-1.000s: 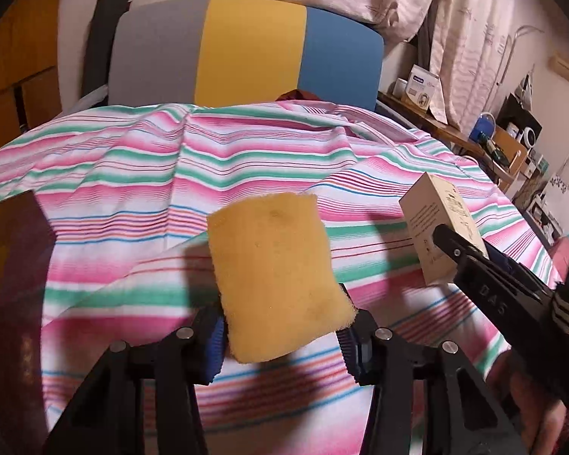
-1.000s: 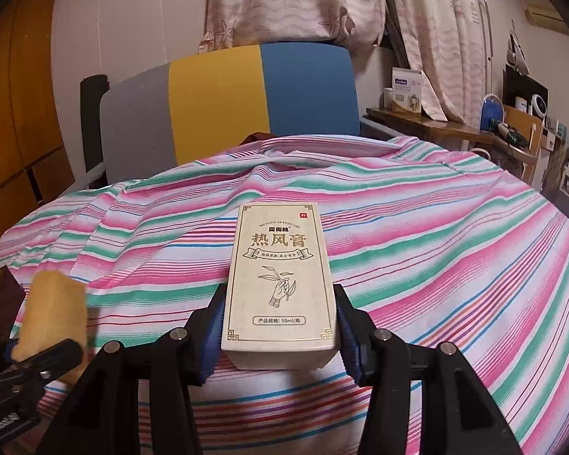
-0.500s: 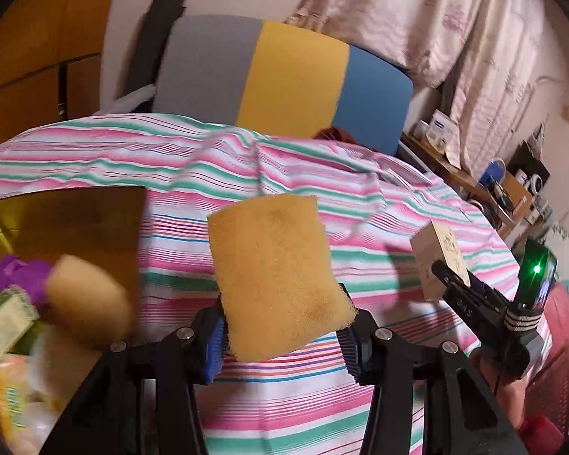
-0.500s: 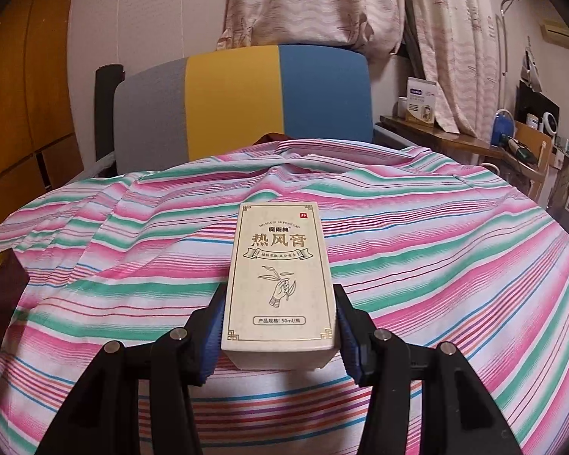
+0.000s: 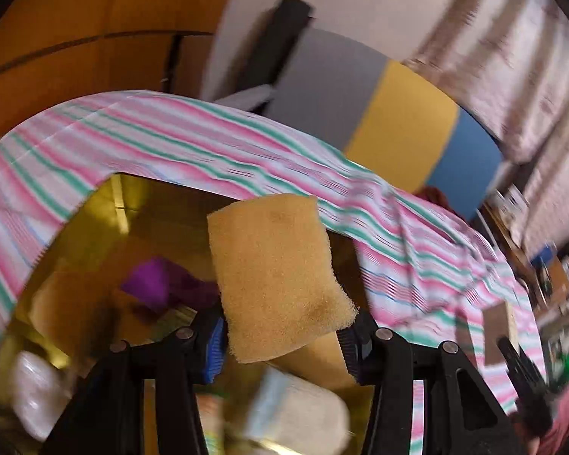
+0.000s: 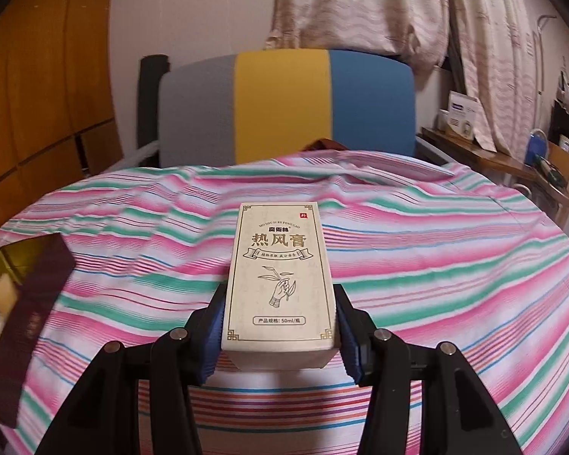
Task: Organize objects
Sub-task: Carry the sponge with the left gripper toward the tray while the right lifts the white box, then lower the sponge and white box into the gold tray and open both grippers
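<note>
Item: yellow sponge [image 5: 275, 276], clamped in your left tool [image 5: 280, 341], directly above the open gold-lined box [image 5: 106, 220]. Right tool [image 6: 278, 335], clamping the cream carton [image 6: 278, 280], sits farther off.

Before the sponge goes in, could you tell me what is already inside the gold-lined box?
Inside the gold-lined box a purple item and pale wrapped packets show, blurred. The sponge in the left tongs covers the middle, so anything there is hidden.
</note>
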